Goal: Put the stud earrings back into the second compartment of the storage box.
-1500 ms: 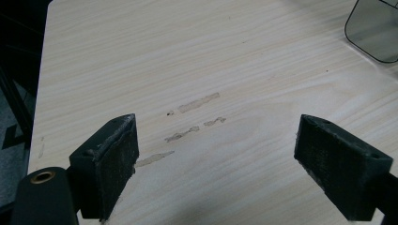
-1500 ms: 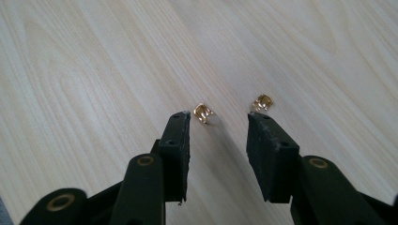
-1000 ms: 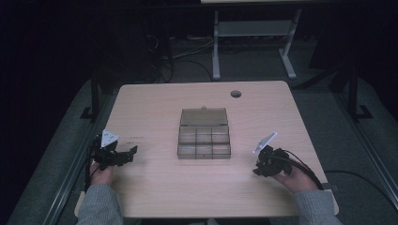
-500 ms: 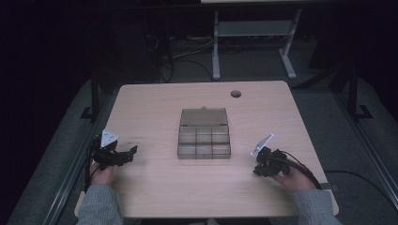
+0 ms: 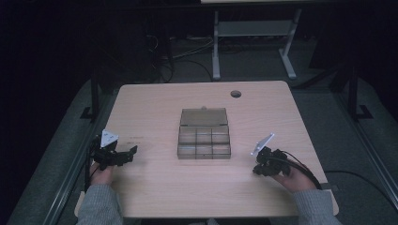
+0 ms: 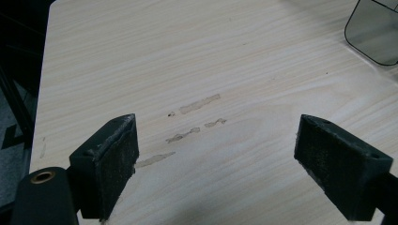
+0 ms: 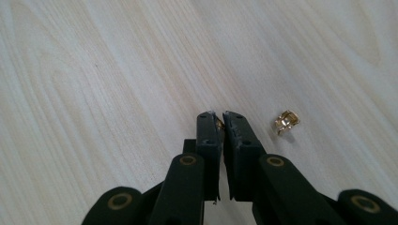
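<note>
The right gripper (image 7: 221, 116) has just closed its jaws on a small gold metal piece (image 7: 218, 123); a second small gold metal piece (image 7: 286, 121) lies just beside it on the pale wooden tabletop (image 7: 117, 70). The left gripper (image 6: 216, 154) stands open over bare wood, near the clear plastic compartment box (image 5: 204, 134).

- A tiny gold-coloured metal piece (image 7: 218, 123) is pinched at the tips of the right hand-held gripper (image 7: 221, 118); just a glint of it shows between the black pads, so its shape cannot be told.
- A second small gold-coloured metal fitting (image 7: 286, 122), shiny and folded-looking, lies loose on the pale wooden surface (image 7: 117, 70), just beside those tips, not touching them.
</note>
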Tool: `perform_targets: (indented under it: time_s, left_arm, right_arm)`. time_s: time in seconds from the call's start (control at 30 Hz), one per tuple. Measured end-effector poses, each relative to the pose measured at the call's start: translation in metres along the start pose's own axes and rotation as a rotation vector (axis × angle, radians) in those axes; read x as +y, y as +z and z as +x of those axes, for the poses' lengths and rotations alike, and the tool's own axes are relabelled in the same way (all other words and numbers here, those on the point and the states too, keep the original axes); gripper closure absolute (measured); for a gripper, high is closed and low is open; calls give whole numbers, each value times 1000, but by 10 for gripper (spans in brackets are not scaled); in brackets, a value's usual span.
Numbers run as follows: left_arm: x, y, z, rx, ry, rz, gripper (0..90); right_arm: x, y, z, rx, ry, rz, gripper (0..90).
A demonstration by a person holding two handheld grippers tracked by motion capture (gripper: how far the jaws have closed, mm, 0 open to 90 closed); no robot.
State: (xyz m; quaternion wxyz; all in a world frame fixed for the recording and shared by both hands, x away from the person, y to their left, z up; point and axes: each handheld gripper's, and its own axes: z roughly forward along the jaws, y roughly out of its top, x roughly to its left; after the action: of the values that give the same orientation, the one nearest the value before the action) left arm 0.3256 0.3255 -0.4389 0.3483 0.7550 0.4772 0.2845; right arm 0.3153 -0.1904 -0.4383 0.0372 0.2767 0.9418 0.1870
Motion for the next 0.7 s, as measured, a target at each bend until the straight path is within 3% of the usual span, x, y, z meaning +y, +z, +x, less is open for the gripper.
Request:
perform_targets:
  time_s: [0.47, 0.7]
  left_arm:
    - [-1, -2, 1, 2, -4, -3, 138]
    - [-1, -1, 2, 2, -17, -12, 138]
  right_arm:
    - [26, -14, 1, 26, -53, -53, 846]
    - [40, -13, -3, 46, -65, -51, 845]
